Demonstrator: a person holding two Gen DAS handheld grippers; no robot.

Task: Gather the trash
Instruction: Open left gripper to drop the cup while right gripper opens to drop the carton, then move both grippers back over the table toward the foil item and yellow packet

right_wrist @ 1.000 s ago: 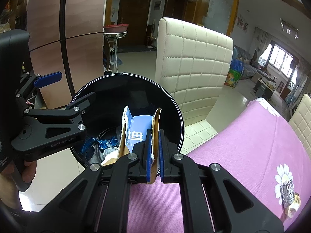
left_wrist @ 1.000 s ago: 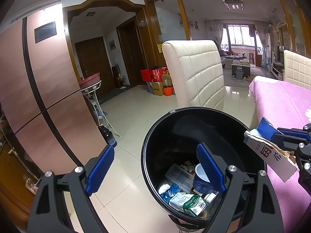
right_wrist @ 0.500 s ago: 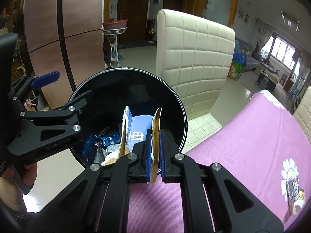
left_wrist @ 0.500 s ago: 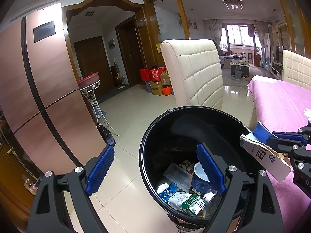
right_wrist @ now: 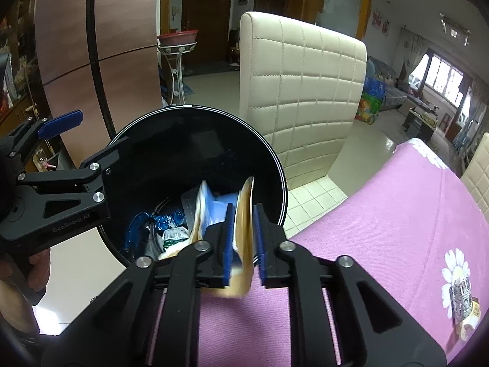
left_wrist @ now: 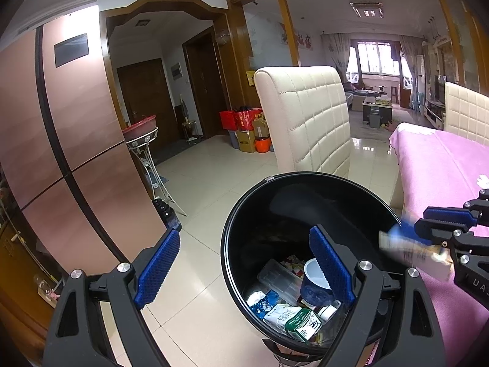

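Over the rim of a black trash bin (right_wrist: 279, 165), at roughly five o'clock on its round mouth, the right gripper (right_wrist: 243, 238) has just been opening its jaws around a torn blue-and-brown cardboard box (right_wrist: 241, 214). A gap shows between the flap and the right-hand pad, and the blurred box appears to be slipping loose, its front end already tipped past the rim toward the litter inside. At nine o'clock in the right wrist view, the left gripper (left_wrist: 241, 272) stands with its blue pads spread wide and nothing between them, one finger reaching inside the bin as if to steady it; whether it touches the wall cannot be told. Cartons, a white cup (left_wrist: 316, 275) and crumpled wrappers lie at the bottom of the bin. A cream quilted chair (right_wrist: 302, 91) stands behind the bin at twelve o'clock, and a pink tablecloth (right_wrist: 382, 229) runs off to three o'clock, where a small foil scrap (right_wrist: 461, 295) rests beside a printed daisy, apparently the next piece to collect. A clean drop likely calls for keeping the jaws over the opening until the box has fallen clear, since its rear end hangs over the cloth and could catch on the rim or land on the table.
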